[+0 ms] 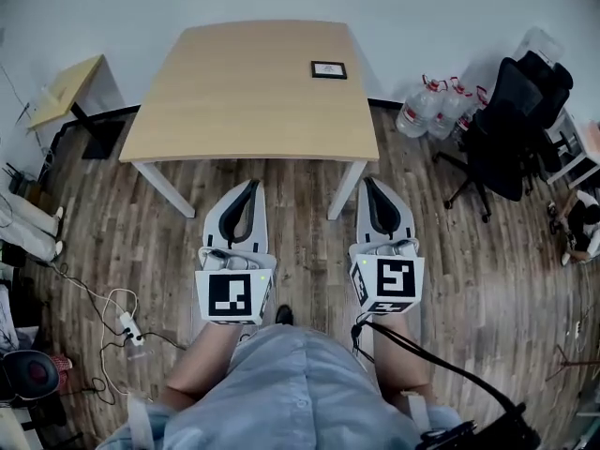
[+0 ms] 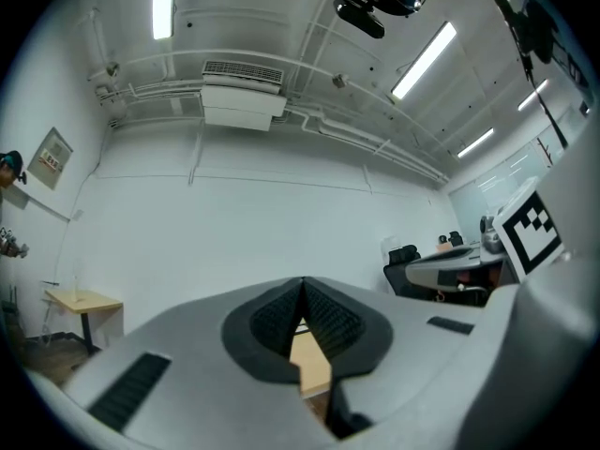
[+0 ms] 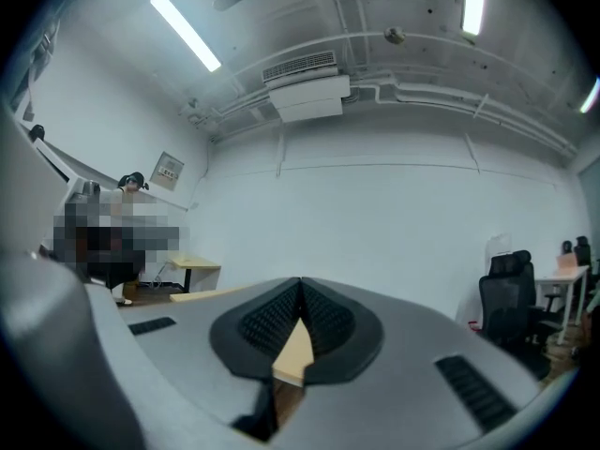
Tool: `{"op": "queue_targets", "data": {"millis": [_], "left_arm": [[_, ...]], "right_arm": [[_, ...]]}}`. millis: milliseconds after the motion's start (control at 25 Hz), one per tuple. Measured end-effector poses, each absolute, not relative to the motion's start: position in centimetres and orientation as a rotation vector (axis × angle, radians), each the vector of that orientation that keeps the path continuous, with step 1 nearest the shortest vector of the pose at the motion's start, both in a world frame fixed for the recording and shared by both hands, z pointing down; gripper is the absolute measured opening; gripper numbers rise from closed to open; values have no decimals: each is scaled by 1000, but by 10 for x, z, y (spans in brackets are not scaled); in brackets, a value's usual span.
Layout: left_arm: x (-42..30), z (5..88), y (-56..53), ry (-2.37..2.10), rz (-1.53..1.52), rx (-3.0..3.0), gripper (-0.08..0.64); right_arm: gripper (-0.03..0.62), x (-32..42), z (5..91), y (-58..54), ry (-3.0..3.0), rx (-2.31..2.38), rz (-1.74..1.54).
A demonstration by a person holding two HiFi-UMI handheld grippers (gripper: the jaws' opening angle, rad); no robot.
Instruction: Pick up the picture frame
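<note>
The picture frame lies flat near the far right corner of the table. It is small and dark-edged. I'd judge it light and stiff, with a slick, breakable front, so best pinched across one side rail. Short of the table's near edge, the left gripper and right gripper hang with jaws pressed together, holding nothing.
</note>
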State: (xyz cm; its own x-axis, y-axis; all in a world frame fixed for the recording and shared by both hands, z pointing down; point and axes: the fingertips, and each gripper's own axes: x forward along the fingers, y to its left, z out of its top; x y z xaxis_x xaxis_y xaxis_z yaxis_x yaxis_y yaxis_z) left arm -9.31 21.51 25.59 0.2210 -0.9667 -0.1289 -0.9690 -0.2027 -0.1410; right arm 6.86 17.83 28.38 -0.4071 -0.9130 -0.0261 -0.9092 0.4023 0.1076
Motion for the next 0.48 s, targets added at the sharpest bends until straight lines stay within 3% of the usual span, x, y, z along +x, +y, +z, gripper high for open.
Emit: {"op": "queue_targets", "data": {"millis": [480], "left_arm": [[-105, 278, 131, 1831, -57, -2355, 2]], "right_arm": [[2, 57, 302, 101, -2554, 1695, -98]]}}
